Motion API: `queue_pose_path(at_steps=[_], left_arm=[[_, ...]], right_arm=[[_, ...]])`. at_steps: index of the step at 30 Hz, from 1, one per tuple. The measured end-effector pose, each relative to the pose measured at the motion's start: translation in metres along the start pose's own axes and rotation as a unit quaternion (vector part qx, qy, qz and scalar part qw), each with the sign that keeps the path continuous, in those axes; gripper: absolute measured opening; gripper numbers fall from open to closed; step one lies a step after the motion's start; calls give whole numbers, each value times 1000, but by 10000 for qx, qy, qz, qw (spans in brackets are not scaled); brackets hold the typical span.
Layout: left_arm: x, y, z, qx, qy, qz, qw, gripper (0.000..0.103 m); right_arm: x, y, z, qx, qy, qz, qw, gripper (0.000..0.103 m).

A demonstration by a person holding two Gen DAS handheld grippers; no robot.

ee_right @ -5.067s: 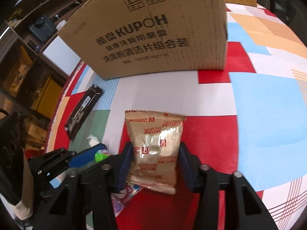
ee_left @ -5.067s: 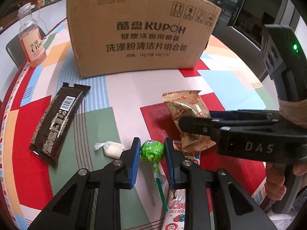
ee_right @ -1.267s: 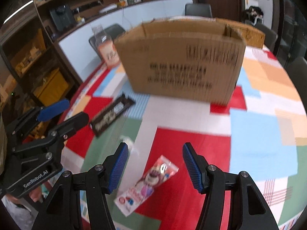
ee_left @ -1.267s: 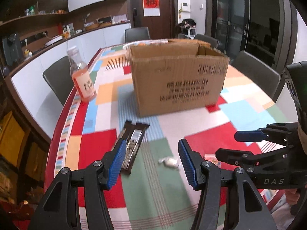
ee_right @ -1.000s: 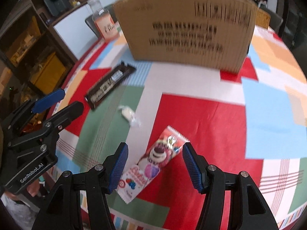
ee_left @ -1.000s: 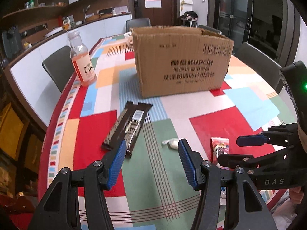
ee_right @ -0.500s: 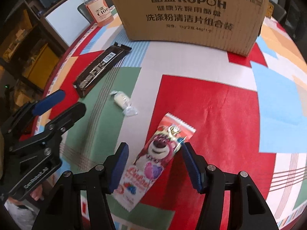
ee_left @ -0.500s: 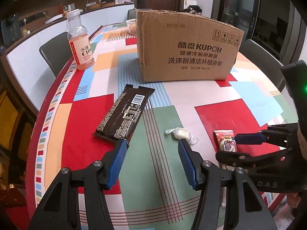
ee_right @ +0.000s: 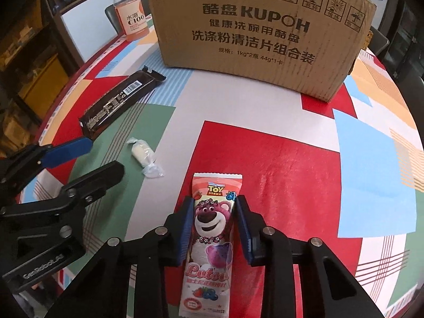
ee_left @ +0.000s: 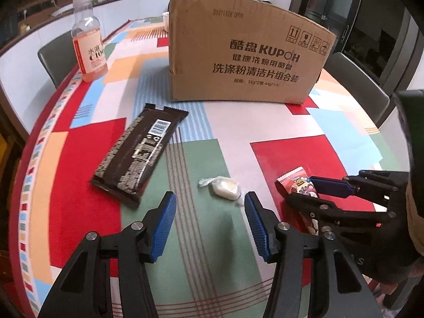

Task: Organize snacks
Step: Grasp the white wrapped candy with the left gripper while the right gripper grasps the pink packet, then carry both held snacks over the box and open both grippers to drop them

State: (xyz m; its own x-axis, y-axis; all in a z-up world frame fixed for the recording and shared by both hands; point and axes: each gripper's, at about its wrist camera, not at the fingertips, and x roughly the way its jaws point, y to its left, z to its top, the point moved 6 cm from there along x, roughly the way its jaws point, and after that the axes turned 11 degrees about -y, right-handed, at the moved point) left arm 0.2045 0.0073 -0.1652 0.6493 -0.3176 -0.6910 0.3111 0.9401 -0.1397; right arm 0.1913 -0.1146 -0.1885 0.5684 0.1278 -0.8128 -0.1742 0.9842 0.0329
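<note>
A pink Lotso candy packet [ee_right: 212,228] lies on the table between the fingers of my right gripper [ee_right: 213,213], whose pads touch both its sides; it also shows in the left wrist view [ee_left: 296,185]. My left gripper [ee_left: 209,206] is open and empty just short of a white wrapped candy [ee_left: 224,185], which also shows in the right wrist view [ee_right: 141,152]. A dark chocolate bar [ee_left: 140,153] lies to the left, also in the right wrist view [ee_right: 119,103]. The cardboard box [ee_left: 243,61] stands at the back, its inside hidden.
A bottle of orange drink [ee_left: 88,50] stands at the far left by the table edge. The round table [ee_left: 201,265] has a colourful patterned cloth. Grey chairs [ee_left: 357,87] stand around it. The right gripper's arm [ee_left: 357,212] crosses the left view's right side.
Both grippers came down and forward toward the table. My right gripper has narrowed around the Lotso packet. My left gripper stayed open and neared the white candy.
</note>
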Motion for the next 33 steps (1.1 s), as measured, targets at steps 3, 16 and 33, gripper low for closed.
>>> queue_pose_path(at_steps=[3,16,33], left_arm=[[8,-2,1,-101,96,-32,9999,46],[35,-18,9,-37,306,103,9995,31],[-4,-27,41,43,-232,52,9997,25]], right_arm=[[-4,-7,2,65,-102,-8,9999,33],[-9,-24,16,226,-380,81,9990,33],[-30,-33,35,399,-706,242,9964,33]])
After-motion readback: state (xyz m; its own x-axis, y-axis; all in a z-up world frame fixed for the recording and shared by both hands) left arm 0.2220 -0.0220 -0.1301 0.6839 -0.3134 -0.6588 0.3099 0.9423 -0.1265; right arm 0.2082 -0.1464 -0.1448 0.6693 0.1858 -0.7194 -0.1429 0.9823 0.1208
